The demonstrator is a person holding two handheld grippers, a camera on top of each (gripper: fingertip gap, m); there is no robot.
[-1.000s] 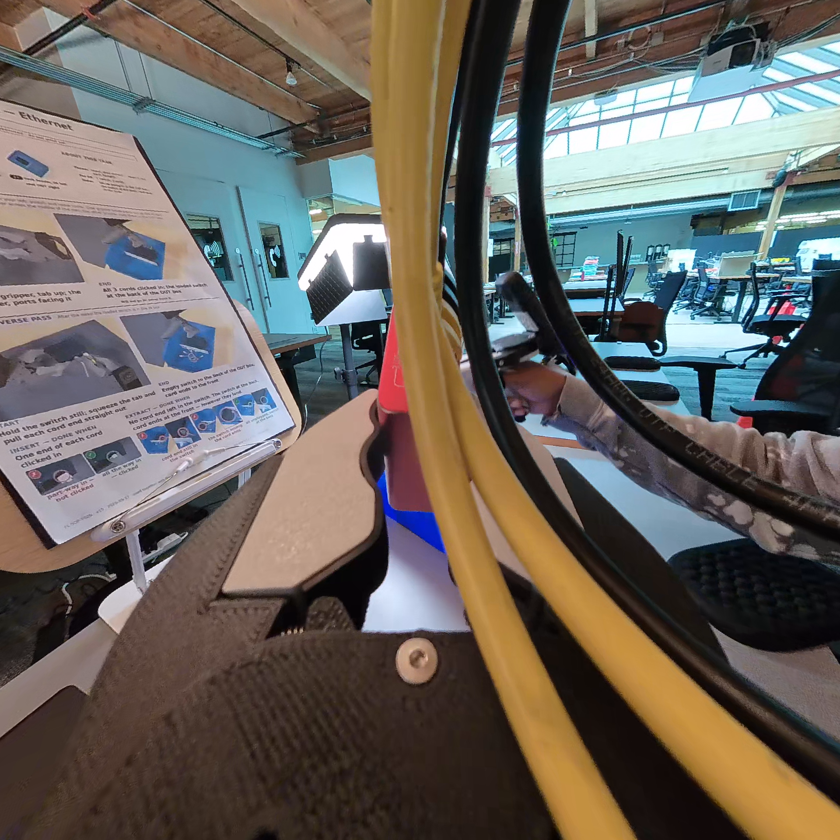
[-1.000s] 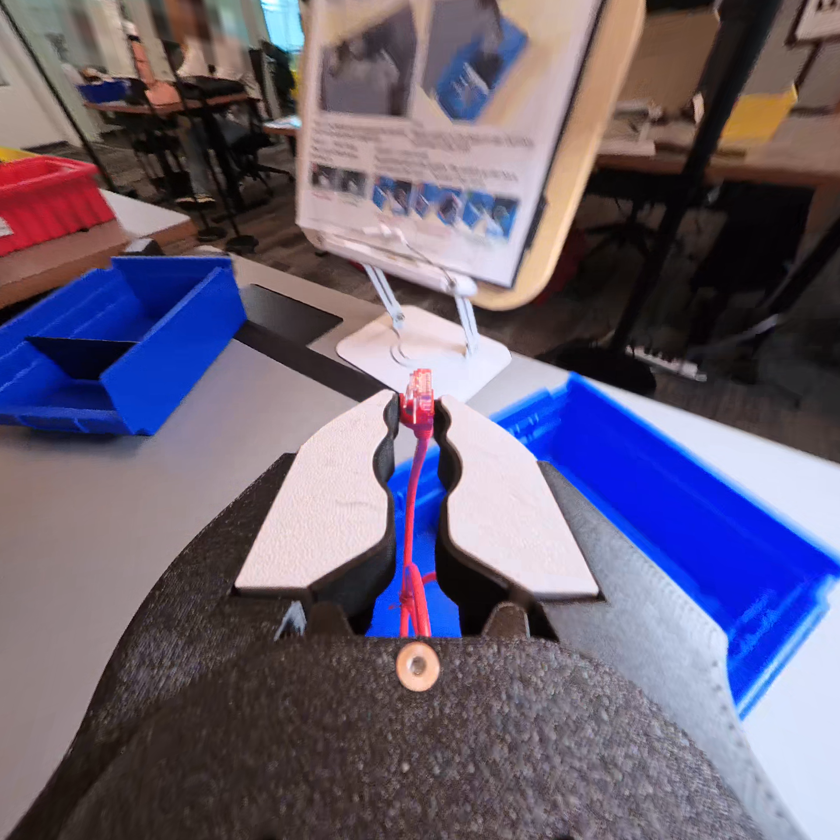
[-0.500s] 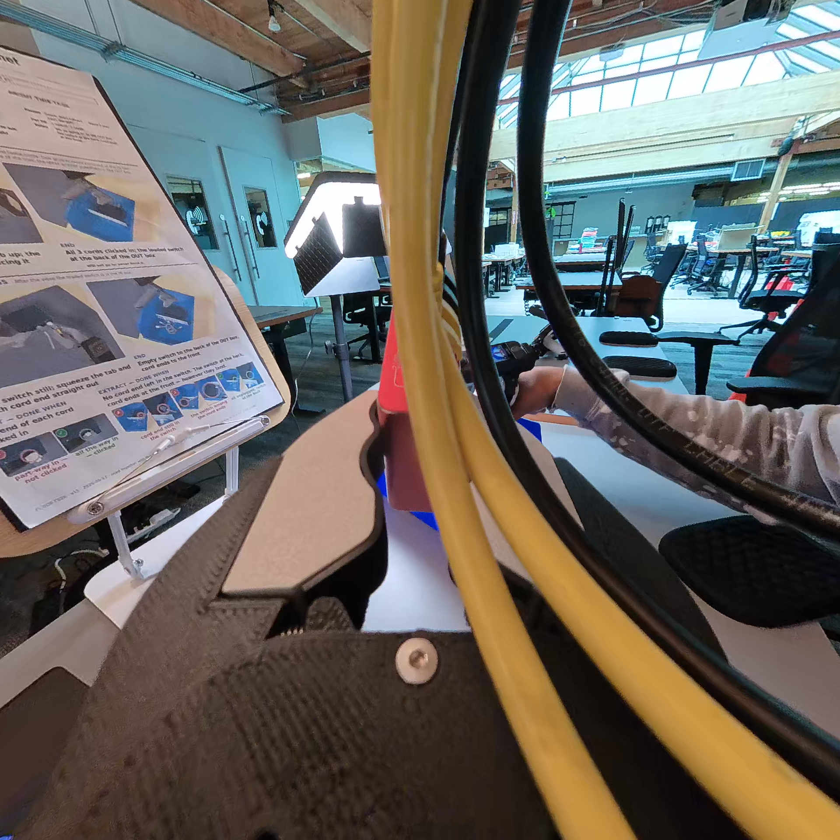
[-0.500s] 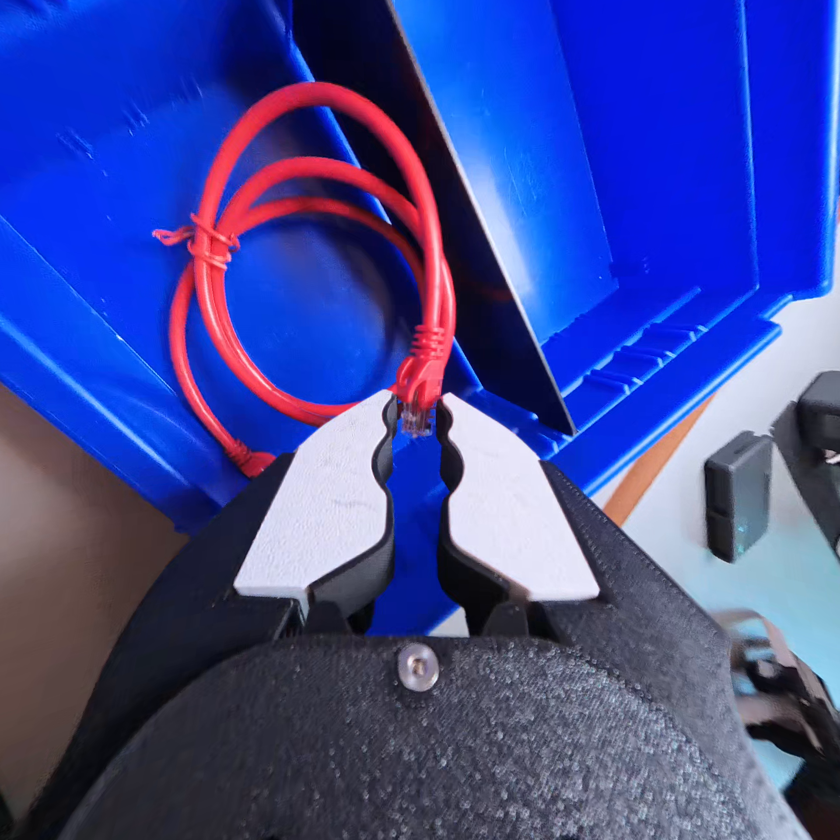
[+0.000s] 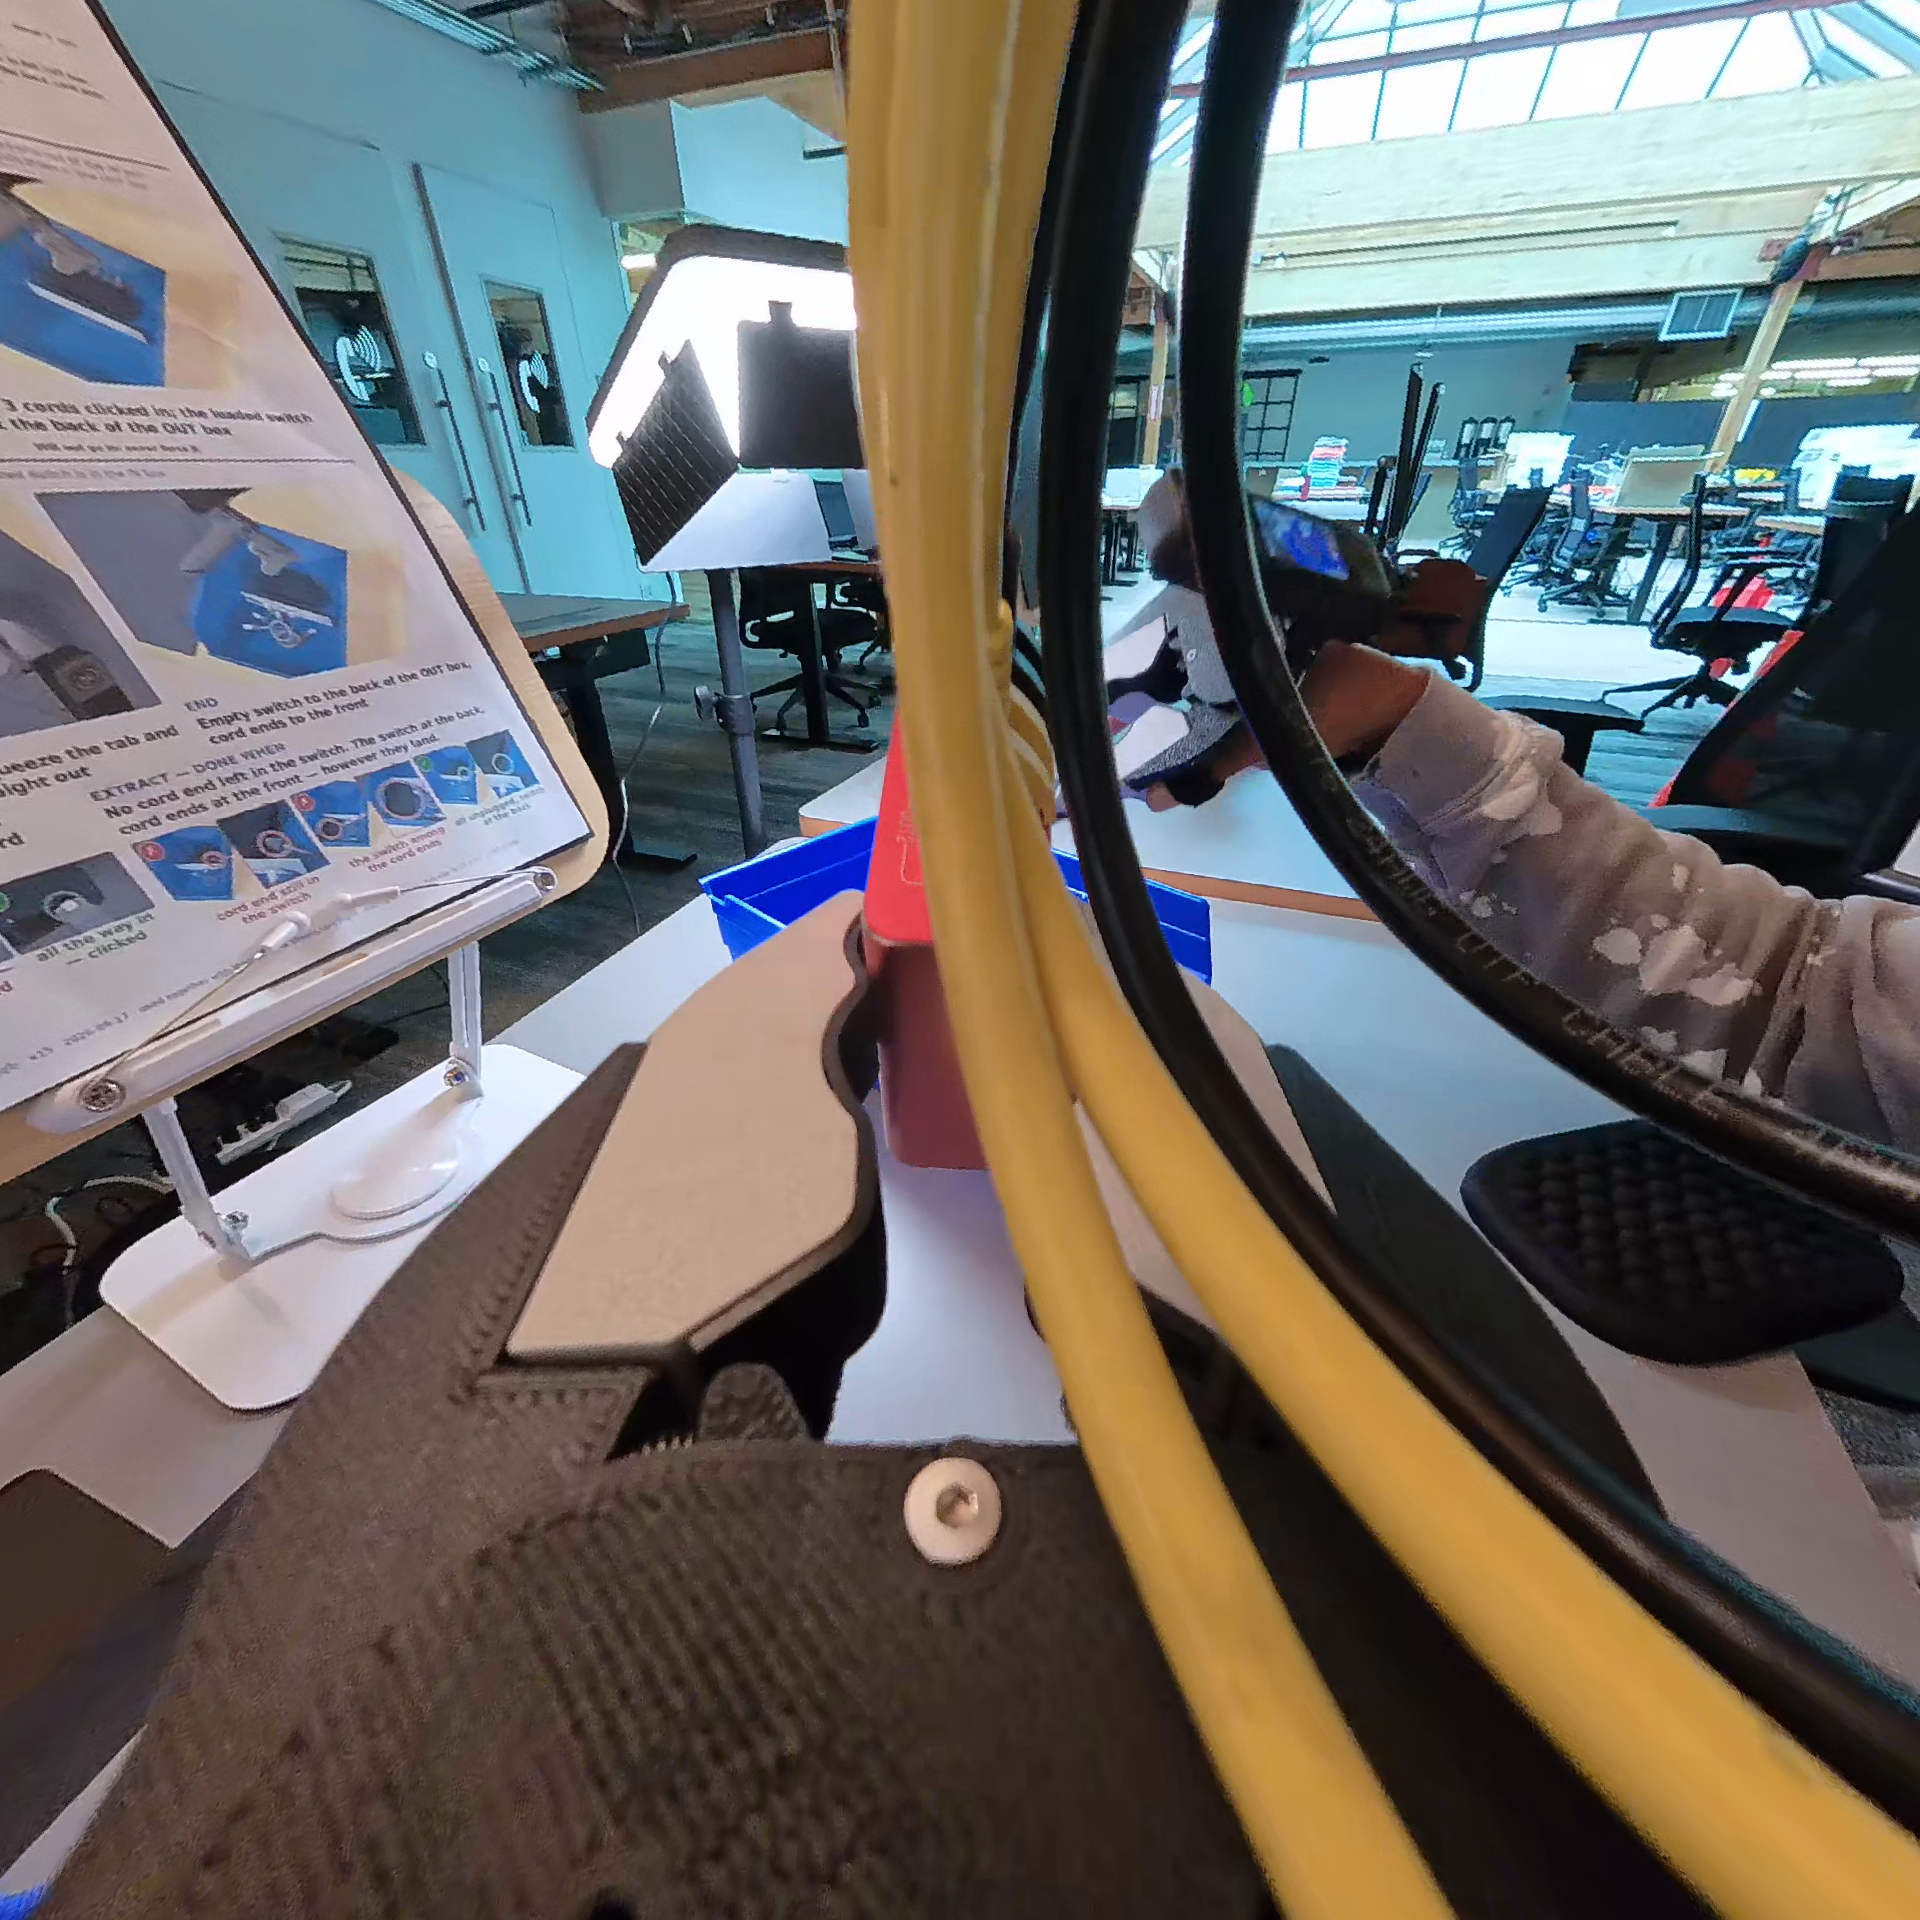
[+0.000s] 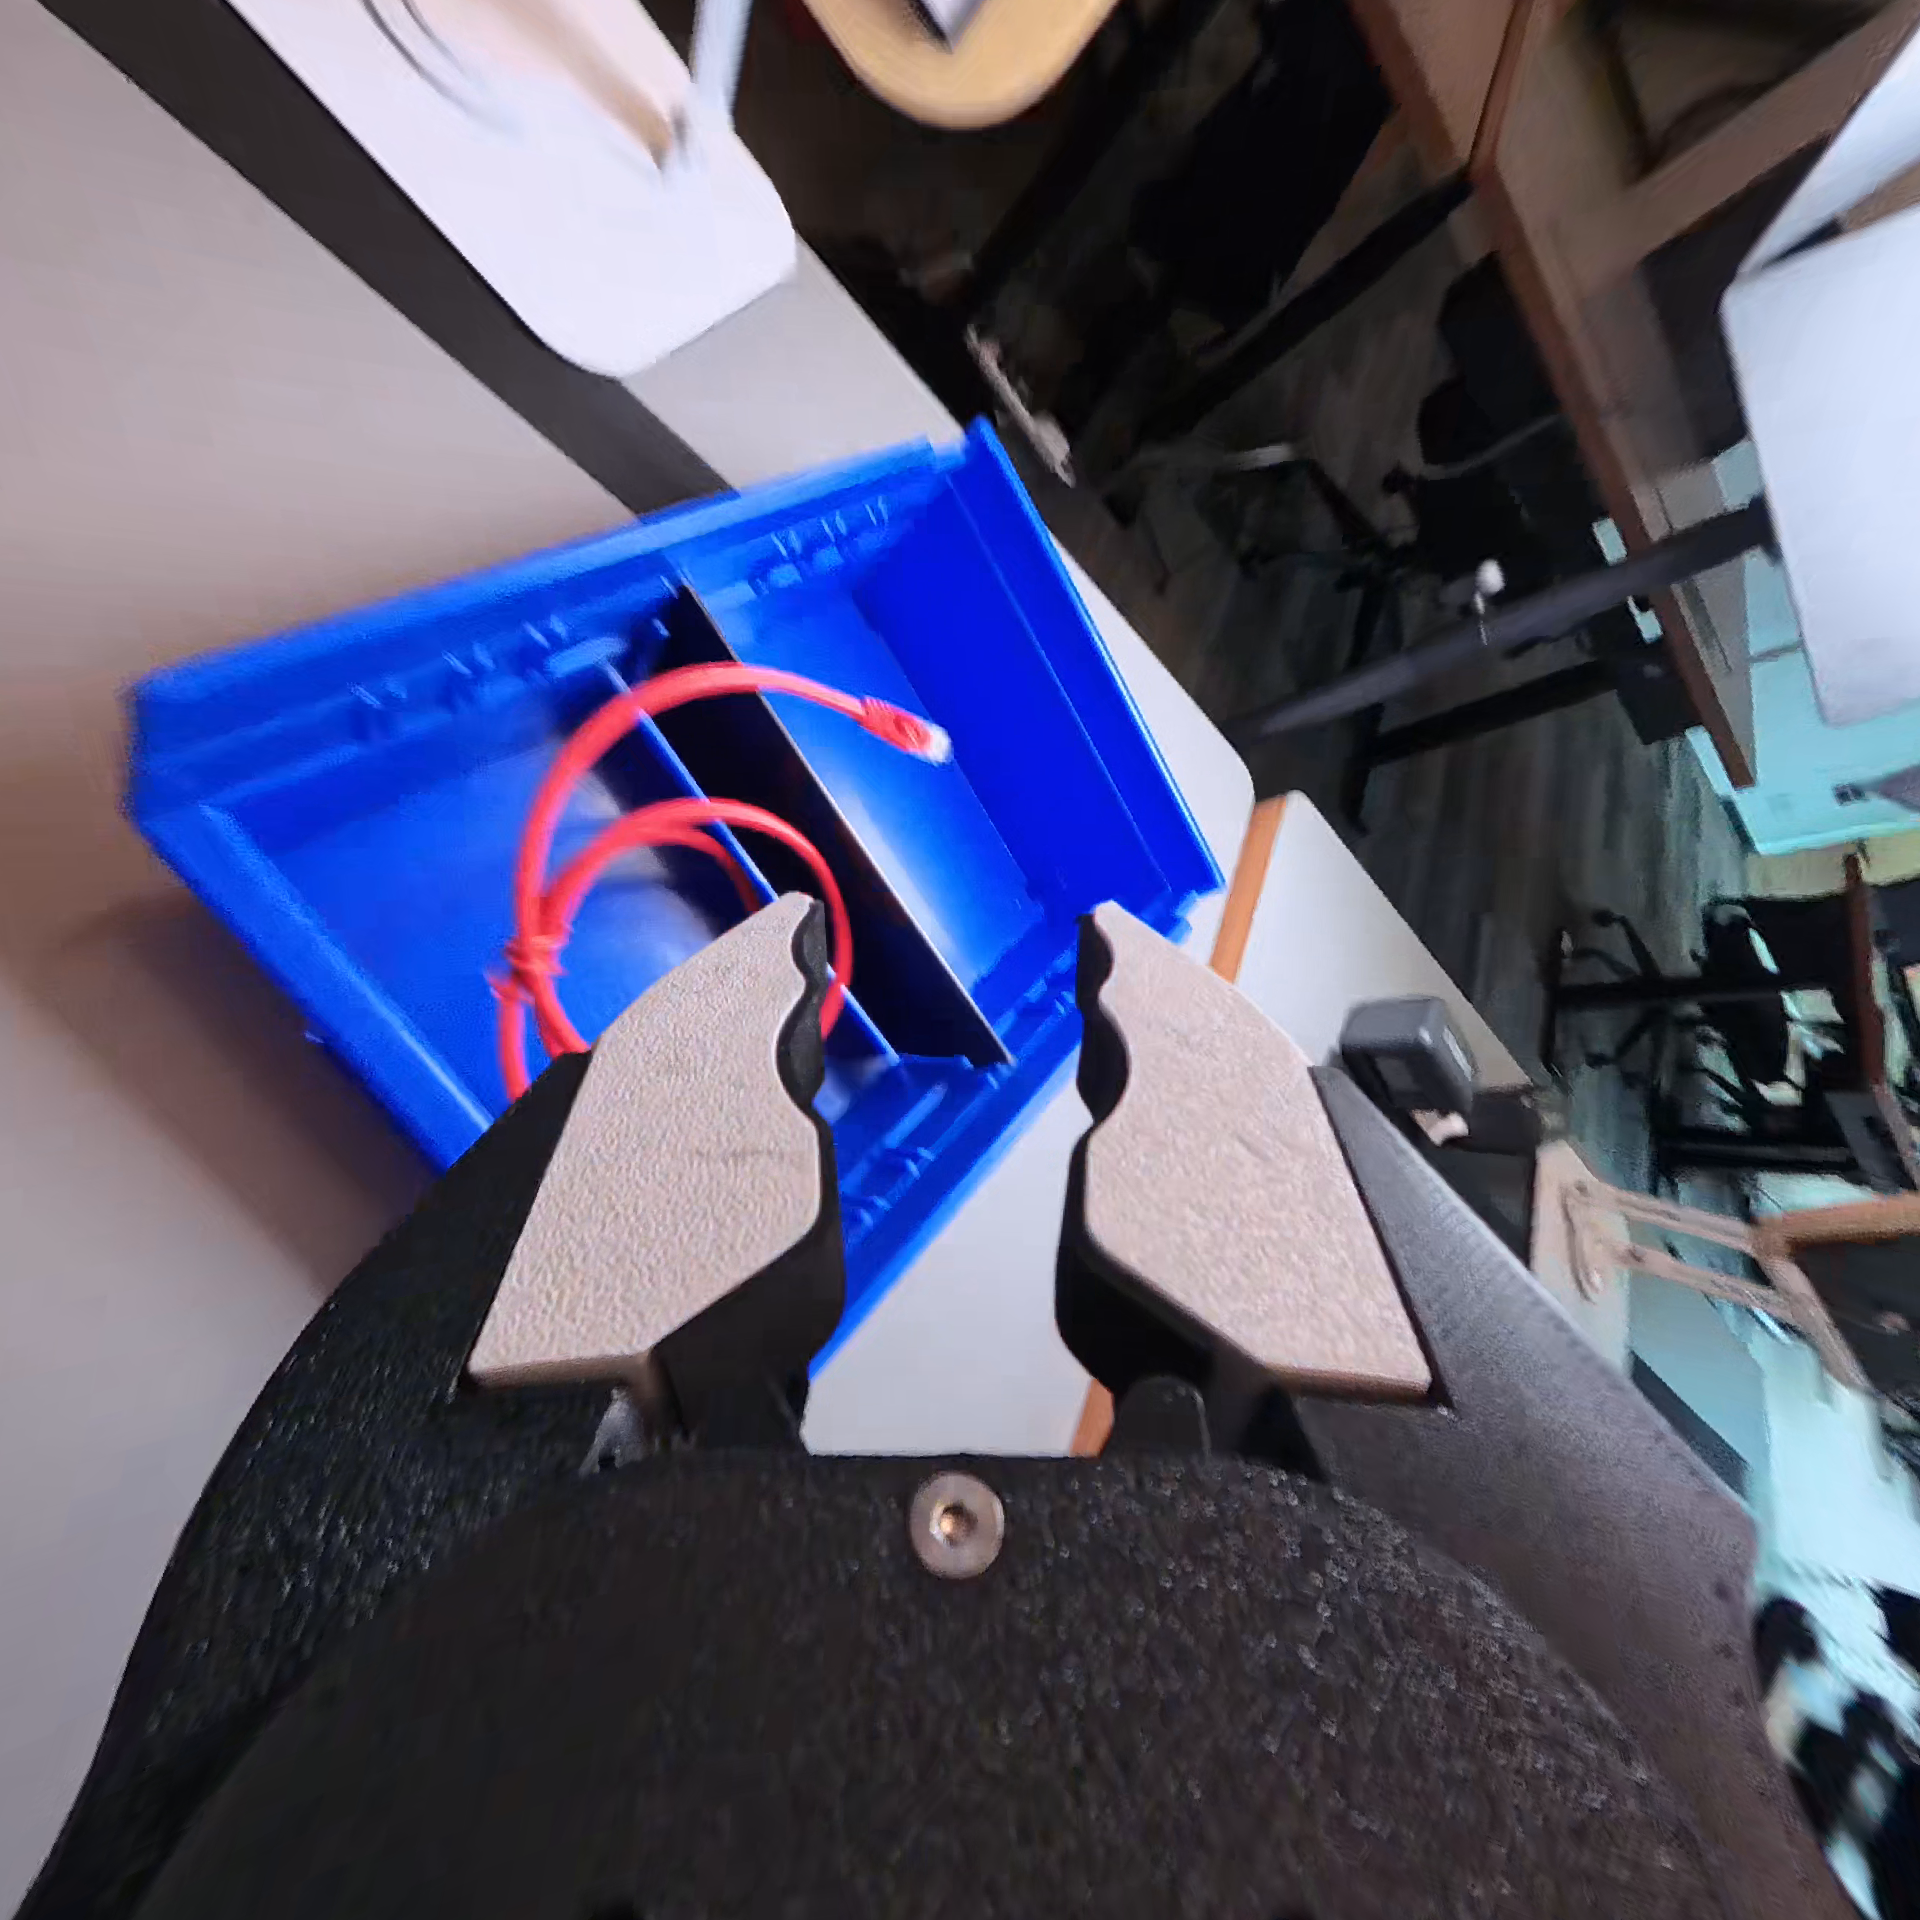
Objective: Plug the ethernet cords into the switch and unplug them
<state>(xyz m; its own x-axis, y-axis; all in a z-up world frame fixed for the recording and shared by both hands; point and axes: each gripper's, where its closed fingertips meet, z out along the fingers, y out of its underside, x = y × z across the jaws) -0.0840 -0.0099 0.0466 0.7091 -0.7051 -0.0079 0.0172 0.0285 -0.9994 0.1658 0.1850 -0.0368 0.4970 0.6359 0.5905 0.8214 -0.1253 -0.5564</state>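
**Red cord in the bin, switch held**

While the red ethernet cord (image 6: 665, 831) lies coiled in the blue bin (image 6: 1060, 665), straddling its dark divider (image 6: 831, 831) with one plug end in the far compartment, nothing is held by the right gripper (image 6: 945, 935), whose jaws are spread wide above the bin's near wall. A red switch (image 5: 914, 1039) is clamped upright in the jaws of the left gripper (image 5: 894, 997), with yellow cords (image 5: 966, 727) and black cords (image 5: 1226, 623) hung across that view. The bin is set on the grey surface (image 6: 208, 520), near a white stand (image 5: 312, 1247) carrying an instruction sheet (image 5: 208, 623).
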